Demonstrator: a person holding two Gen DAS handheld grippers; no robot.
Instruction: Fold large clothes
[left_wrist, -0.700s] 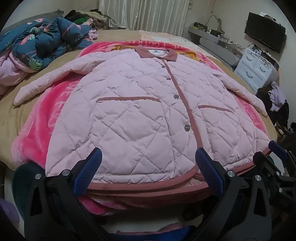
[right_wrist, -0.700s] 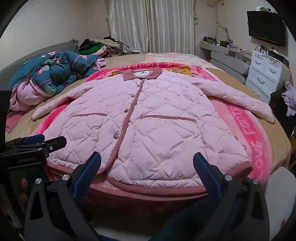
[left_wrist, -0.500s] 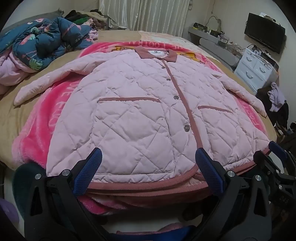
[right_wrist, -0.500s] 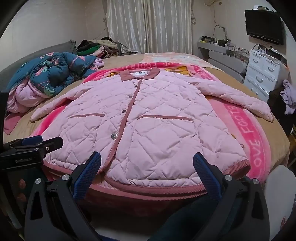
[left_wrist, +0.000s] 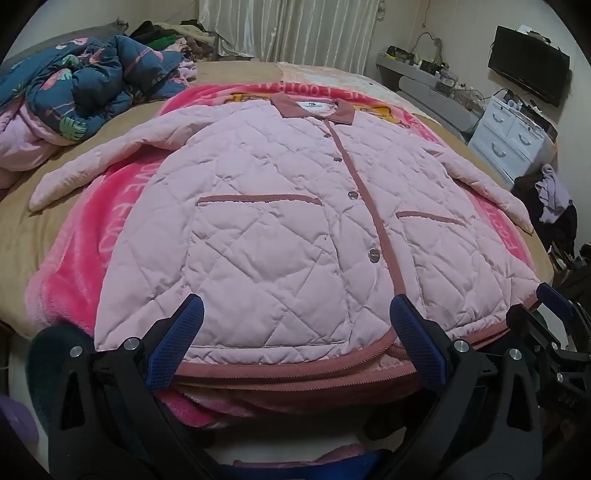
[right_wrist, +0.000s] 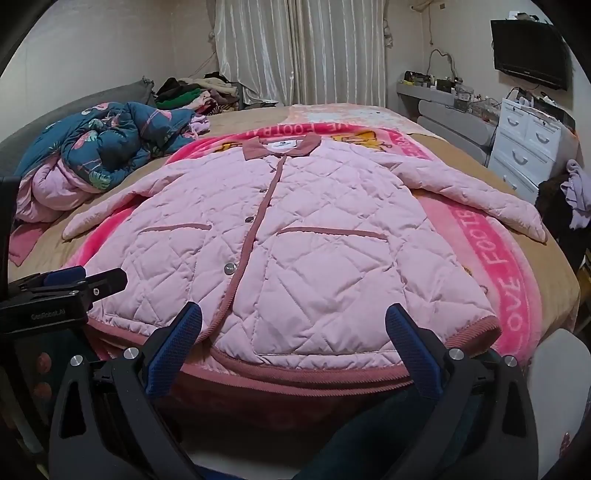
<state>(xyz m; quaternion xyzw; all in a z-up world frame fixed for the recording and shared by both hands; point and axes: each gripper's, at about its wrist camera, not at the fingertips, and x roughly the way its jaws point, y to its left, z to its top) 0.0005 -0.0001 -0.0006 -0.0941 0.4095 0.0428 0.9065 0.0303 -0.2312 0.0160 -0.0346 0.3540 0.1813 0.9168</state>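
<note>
A pink quilted jacket (left_wrist: 280, 229) lies flat and buttoned on a pink blanket (left_wrist: 85, 258) on the bed, collar far, hem near, both sleeves spread out. It also shows in the right wrist view (right_wrist: 303, 251). My left gripper (left_wrist: 295, 336) is open and empty, just in front of the left part of the hem. My right gripper (right_wrist: 293, 343) is open and empty, in front of the right part of the hem. The right gripper shows at the right edge of the left wrist view (left_wrist: 554, 325); the left gripper shows at the left of the right wrist view (right_wrist: 66, 288).
A bundled blue and pink quilt (right_wrist: 99, 155) lies on the bed's far left, with a clothes pile (right_wrist: 195, 92) behind it. White drawers (right_wrist: 532, 147), a shelf and a wall TV (right_wrist: 528, 51) stand at the right. Clothes hang by the bed's right edge (right_wrist: 572, 195).
The right wrist view has dropped and drawn slightly closer to the hem. The left wrist view has barely shifted. The jacket has not moved.
</note>
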